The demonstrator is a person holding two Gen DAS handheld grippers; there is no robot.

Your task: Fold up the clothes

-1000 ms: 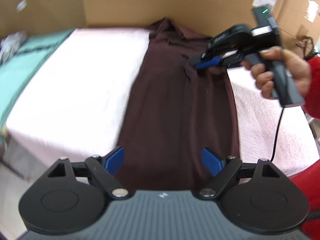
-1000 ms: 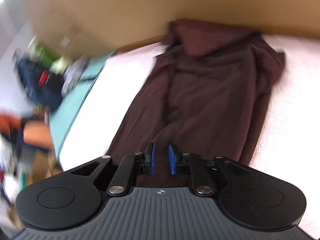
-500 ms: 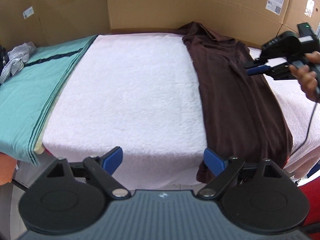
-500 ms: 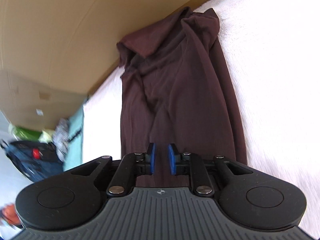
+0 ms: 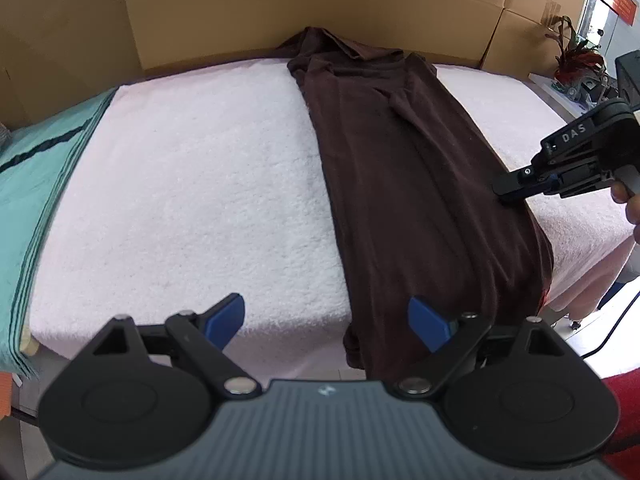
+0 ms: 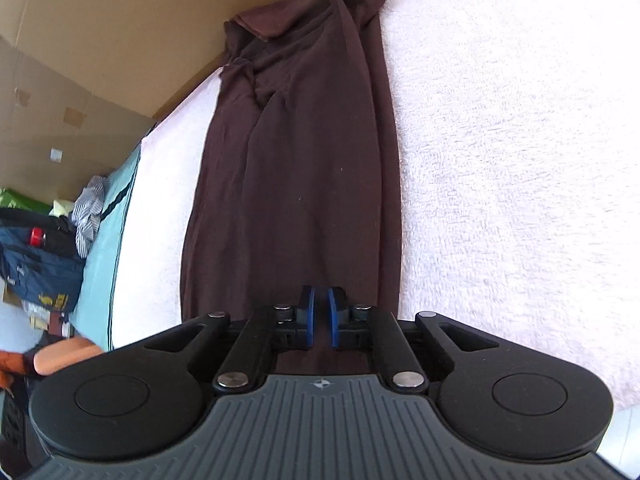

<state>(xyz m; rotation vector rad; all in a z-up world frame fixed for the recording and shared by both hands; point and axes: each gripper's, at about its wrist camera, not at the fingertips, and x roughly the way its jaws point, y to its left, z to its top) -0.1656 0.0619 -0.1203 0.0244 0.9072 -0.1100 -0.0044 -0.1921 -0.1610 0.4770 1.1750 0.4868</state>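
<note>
Your left gripper [image 5: 326,320] stood wide open with nothing between its blue pads [image 5: 224,318]; the near edge of the pink fleece cover [image 5: 192,184] showed through the gap, and the right pad overlapped the hem end of the brown garment [image 5: 416,184] in the picture, though contact could not be judged.

In the left wrist view the garment lay as a long narrow strip, folded lengthwise, running from about 12 o'clock at the far edge of the cover to about 5 o'clock, where its end drooped over the near edge. Its far end was bunched against the cardboard wall [image 5: 280,4]. A teal cloth [image 5: 36,184] covered the table at 9 o'clock.

Your right gripper [image 5: 508,192] came in at 3 o'clock, its tips over the garment's right edge, your hand [image 5: 632,212] just showing at the frame's border. In its own camera the right gripper [image 6: 320,318] had its jaws nearly together, a thin slit left between the pads [image 6: 308,316]; no cloth was pinched in that slit. The brown garment [image 6: 296,152] stretched from those tips up to 12 o'clock, the pink fleece cover [image 6: 512,140] filling 1 to 4 o'clock. At 9 o'clock sat a striped cloth [image 6: 90,208] and a dark blue bag [image 6: 36,272].
</note>
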